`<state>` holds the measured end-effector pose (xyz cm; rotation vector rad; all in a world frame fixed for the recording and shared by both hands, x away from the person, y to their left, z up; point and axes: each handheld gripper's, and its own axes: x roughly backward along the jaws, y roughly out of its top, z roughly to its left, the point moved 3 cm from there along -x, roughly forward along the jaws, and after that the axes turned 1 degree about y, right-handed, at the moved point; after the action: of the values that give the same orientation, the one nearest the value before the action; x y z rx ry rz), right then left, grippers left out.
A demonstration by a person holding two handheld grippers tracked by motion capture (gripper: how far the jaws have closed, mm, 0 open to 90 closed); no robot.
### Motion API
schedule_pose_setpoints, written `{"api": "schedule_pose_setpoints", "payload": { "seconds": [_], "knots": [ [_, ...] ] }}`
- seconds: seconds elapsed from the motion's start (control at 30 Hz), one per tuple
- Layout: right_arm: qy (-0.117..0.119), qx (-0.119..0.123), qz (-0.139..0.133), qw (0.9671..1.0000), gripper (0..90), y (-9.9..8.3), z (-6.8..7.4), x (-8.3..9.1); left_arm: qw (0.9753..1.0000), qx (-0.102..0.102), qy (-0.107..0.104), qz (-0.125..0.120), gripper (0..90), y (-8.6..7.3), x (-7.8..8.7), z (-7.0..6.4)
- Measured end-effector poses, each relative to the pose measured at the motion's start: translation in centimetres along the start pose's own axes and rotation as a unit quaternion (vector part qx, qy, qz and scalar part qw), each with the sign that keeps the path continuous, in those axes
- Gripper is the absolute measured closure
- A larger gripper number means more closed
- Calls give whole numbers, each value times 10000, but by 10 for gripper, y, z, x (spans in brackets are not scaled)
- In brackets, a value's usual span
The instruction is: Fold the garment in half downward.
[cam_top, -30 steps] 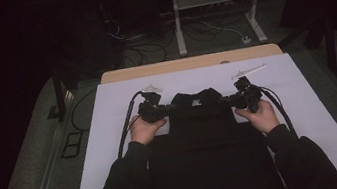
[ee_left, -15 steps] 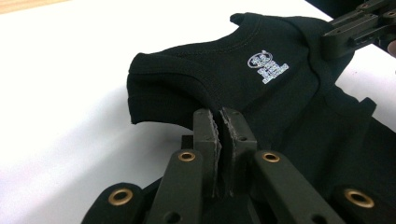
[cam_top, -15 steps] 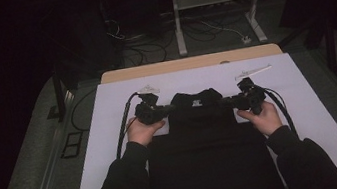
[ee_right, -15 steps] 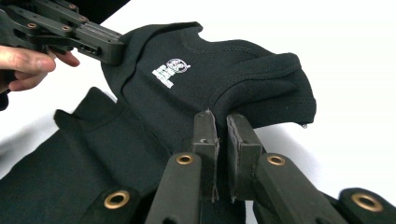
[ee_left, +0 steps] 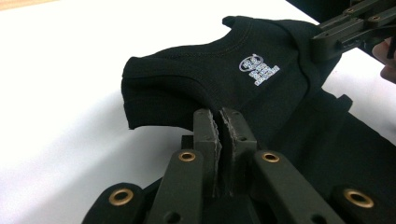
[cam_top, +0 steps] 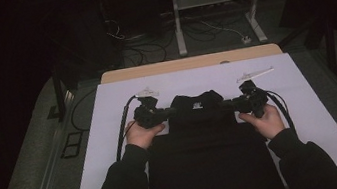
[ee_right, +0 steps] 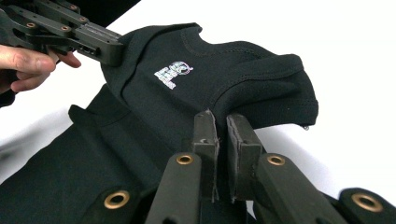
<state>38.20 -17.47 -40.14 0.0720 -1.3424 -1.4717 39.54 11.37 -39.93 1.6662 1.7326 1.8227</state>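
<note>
Seen close in both claw views: white logo on black shirt, left claw and right claw each clamped on fabric. From above: white counter, dark room, floor cables.

A dim lab: white-covered table, floor cables, and a metal stand behind.

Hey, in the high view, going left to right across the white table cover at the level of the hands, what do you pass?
Bare white cover → left tool's cable → left tool → black shirt's collar with its white print → right tool → right tool's cable → bare cover again.
</note>
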Motion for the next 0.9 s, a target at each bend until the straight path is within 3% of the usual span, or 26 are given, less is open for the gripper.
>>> {"api": "schedule_pose_setpoints", "payload": {
  "seconds": [0.9],
  "knots": [
    [153,68,50,9998,818,-14,19,18,9999,-10,-93,78,838,-11,10,-23]
  ]
}}
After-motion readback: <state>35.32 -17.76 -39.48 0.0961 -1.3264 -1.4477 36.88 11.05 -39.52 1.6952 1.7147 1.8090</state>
